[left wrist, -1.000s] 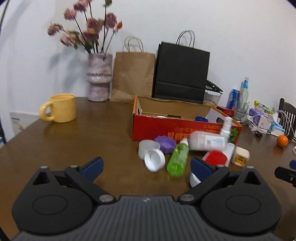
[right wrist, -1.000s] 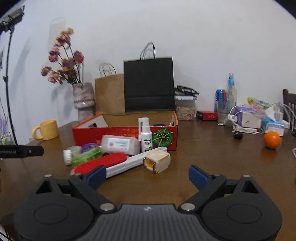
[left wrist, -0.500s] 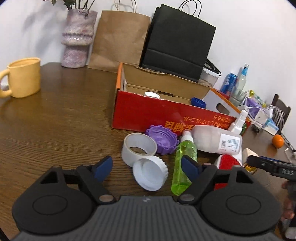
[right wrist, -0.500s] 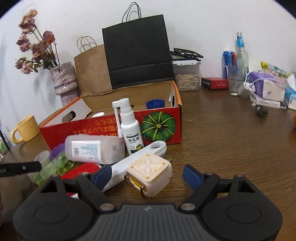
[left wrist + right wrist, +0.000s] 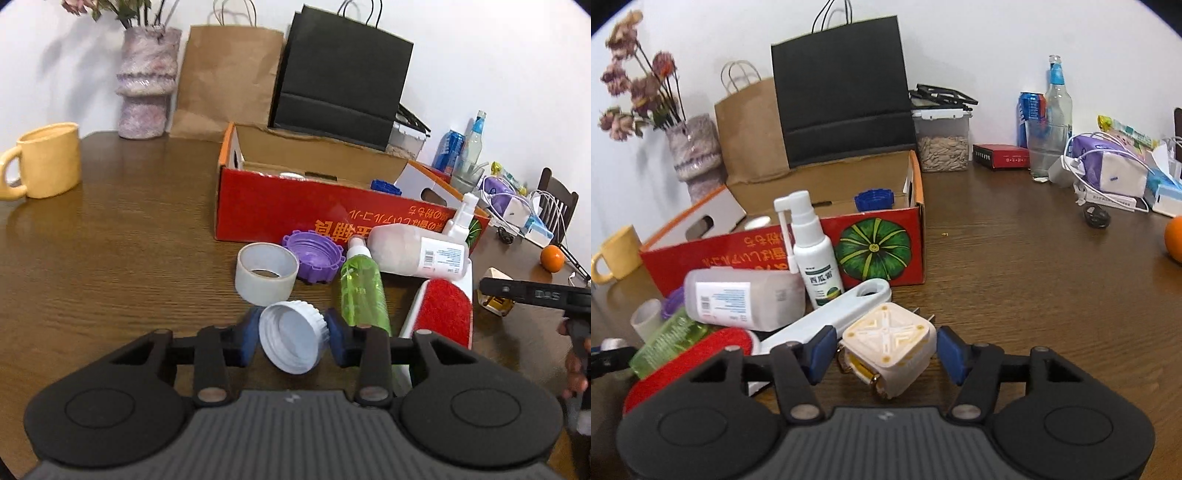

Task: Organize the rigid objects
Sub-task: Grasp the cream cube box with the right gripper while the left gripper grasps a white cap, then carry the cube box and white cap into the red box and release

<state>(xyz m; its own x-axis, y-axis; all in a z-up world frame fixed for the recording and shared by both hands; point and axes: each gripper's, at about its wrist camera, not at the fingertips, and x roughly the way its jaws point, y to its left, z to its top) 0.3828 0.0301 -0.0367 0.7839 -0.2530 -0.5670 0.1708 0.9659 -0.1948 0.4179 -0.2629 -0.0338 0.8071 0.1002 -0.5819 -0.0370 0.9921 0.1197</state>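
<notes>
My left gripper [image 5: 291, 338] is shut on a white screw cap [image 5: 293, 336], both blue pads against its rim. My right gripper [image 5: 886, 350] has closed around a cream cube-shaped charger plug [image 5: 890, 345]; both pads touch its sides. A red cardboard box [image 5: 295, 210] stands open behind the pile, also in the right wrist view [image 5: 871, 247]. In front of it lie a tape roll [image 5: 266, 274], a purple lid [image 5: 312, 254], a green bottle [image 5: 364, 291], a white bottle [image 5: 417, 251], a red lint brush [image 5: 441, 312] and a spray bottle [image 5: 810, 254].
A yellow mug [image 5: 48, 160], a vase [image 5: 146, 81] and two paper bags [image 5: 340, 74] stand at the back. A seed jar [image 5: 942, 142], bottles [image 5: 1056, 107], cables and a charger [image 5: 1108, 173] and an orange [image 5: 552, 258] crowd the right side of the wooden table [image 5: 1034, 258].
Both grippers moved forward and down to the pile and closed: the left on the white cap, the right on the cream plug.
</notes>
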